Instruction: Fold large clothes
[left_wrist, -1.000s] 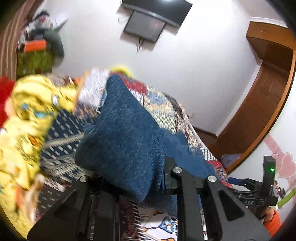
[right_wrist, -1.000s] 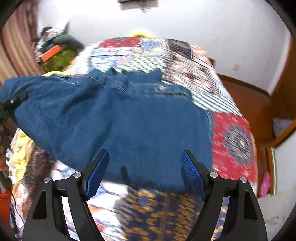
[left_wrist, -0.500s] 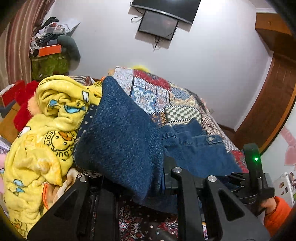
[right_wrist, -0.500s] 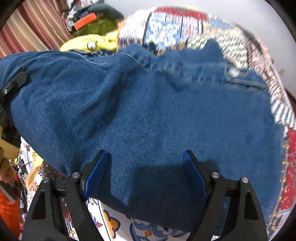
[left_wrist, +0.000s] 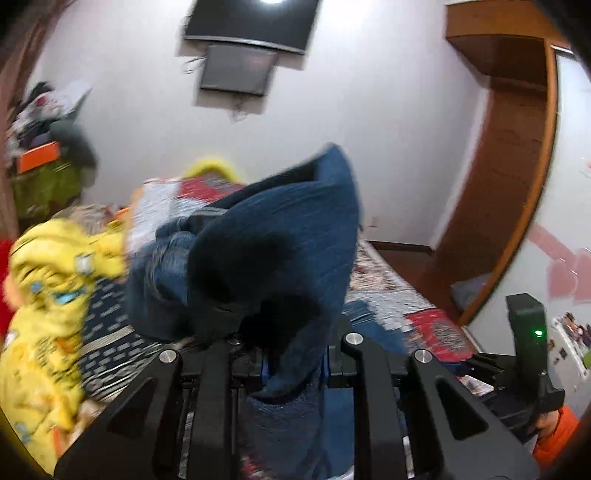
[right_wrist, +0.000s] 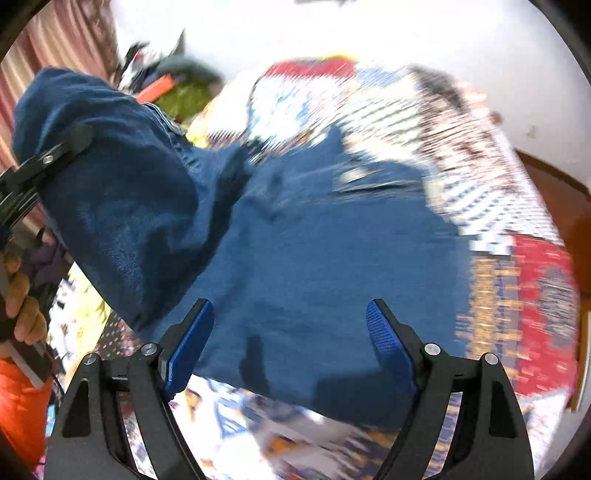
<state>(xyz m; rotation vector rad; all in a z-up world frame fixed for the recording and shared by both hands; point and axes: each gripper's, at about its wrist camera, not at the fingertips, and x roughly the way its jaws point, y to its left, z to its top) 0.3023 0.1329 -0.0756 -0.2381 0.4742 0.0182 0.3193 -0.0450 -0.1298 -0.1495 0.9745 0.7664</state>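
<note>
Left gripper (left_wrist: 291, 363) is pinched on a bunched end of the dark blue denim jeans (right_wrist: 314, 266), lifting it off the patchwork bedspread (right_wrist: 461, 155) — probably to fold it over. Right gripper (right_wrist: 288, 343) hangs wide, holding nothing, over the flat part. No containers I can make out — it's blurry.

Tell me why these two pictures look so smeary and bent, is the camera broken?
Left wrist view: motion blur smears the yellow blanket and denim garment; the fisheye lens bows the wooden door frame, and a ceiling light flares at the top. Right wrist view: the patchwork bedspread streaks, the wall washes out white, yet the right gripper stays sharp.
</note>
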